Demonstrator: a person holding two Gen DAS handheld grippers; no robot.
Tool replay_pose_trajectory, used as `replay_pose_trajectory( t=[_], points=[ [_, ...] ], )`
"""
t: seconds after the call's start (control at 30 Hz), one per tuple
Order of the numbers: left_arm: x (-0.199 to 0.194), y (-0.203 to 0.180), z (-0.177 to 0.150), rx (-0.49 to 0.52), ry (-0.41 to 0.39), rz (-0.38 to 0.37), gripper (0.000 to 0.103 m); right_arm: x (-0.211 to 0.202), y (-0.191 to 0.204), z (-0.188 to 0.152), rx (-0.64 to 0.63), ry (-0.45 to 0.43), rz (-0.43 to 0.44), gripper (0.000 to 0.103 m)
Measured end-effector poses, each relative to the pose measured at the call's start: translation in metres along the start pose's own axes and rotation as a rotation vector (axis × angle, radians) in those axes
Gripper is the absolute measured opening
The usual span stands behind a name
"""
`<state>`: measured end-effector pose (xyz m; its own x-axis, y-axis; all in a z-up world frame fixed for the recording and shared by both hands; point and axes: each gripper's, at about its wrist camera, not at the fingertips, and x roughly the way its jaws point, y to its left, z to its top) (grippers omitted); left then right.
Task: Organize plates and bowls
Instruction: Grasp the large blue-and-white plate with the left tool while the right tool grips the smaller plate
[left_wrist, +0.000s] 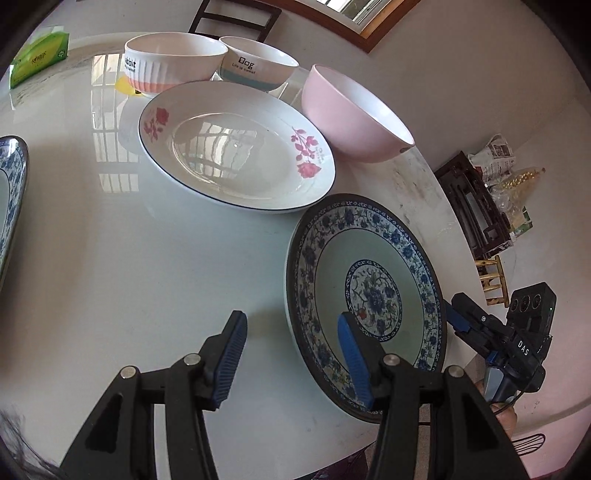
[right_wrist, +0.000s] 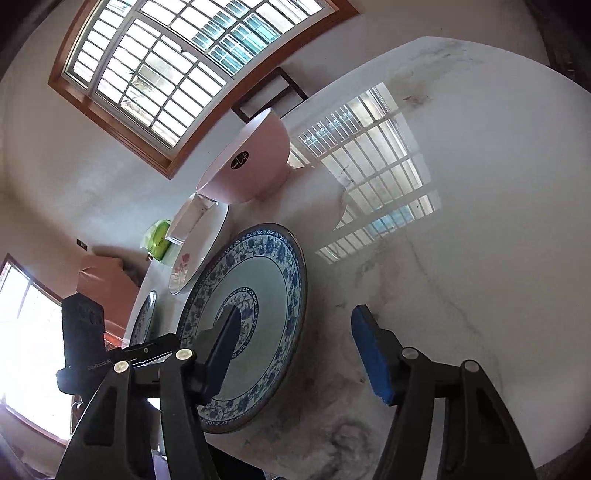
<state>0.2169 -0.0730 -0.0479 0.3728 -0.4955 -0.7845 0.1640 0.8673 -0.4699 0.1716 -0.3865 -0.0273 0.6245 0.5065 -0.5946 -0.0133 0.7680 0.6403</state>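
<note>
The left hand-held gripper (left_wrist: 291, 356) is spread wide, straddling the 9 o'clock rim of the blue-patterned plate (left_wrist: 369, 258) on the table (left_wrist: 147, 258). The right hand-held gripper (right_wrist: 295, 354), also spread, straddles its 3 o'clock rim; the rose plate (left_wrist: 236, 147) lies at 11 o'clock.

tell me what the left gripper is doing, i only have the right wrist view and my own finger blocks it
Observer: The left gripper is open, with one finger over the blue floral plate and the other over the bare table.
Operator: any bowls besides the pink one
Observer: Yes, two white ones behind the rose plate: the rabbit bowl and the Dog bowl, named for their lettering.
Operator: are they stacked
Observer: No, they stand side by side, and the pink bowl stands on its own to their right.
</note>
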Motion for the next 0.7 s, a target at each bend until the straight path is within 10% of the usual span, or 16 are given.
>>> replay_pose_trajectory(
  t=[0.17, 0.27, 0.47, 0.7],
  points=[
    [0.003, -0.009, -0.001, 0.036, 0.018, 0.004, 0.049, 0.009, -0.001, 0.005, 0.004, 0.037, 0.048, 0.059],
    [0.009, -0.02, -0.005, 0.08, 0.045, 0.022, 0.021, 0.014, -0.002, 0.006, 0.008, 0.07, 0.074, 0.045],
    [0.006, -0.02, -0.009, 0.075, 0.001, 0.036, 0.02, 0.02, -0.007, 0.005, 0.005, 0.093, 0.058, 0.019],
    [-0.013, -0.038, -0.014, 0.139, -0.072, 0.063, 0.02, 0.015, -0.007, 0.0, -0.009, 0.083, 0.044, 0.016]
  ],
)
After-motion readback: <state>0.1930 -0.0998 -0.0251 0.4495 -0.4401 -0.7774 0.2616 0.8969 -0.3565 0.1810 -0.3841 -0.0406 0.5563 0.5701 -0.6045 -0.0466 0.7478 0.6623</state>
